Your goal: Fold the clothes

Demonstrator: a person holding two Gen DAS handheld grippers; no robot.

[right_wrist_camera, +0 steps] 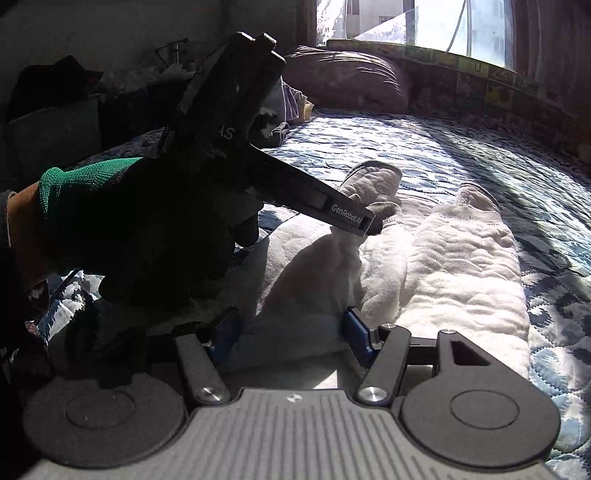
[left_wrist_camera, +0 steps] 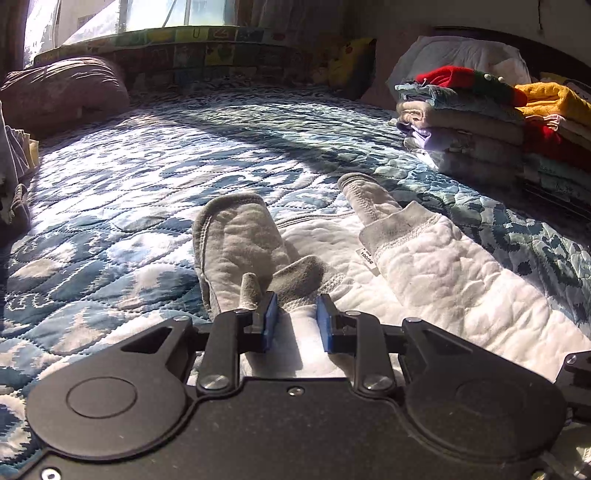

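White quilted garment (left_wrist_camera: pixel 436 280) spread flat on blue patterned bedspread (left_wrist_camera: pixel 122 206), grey-cuffed sleeves (left_wrist_camera: pixel 236 243) pointing toward window (left_wrist_camera: pixel 177 14). Left gripper (left_wrist_camera: pixel 294 320) low over garment, blue pads (left_wrist_camera: pixel 269 321) apart, cloth between but unclamped. Right gripper (right_wrist_camera: pixel 291 332) at near edge of garment, fingers wide apart, nothing gripped. Gloved hand (right_wrist_camera: pixel 147 229) around left gripper's handle. Stack of folded clothes (left_wrist_camera: pixel 480 122) well apart at bed's right side.
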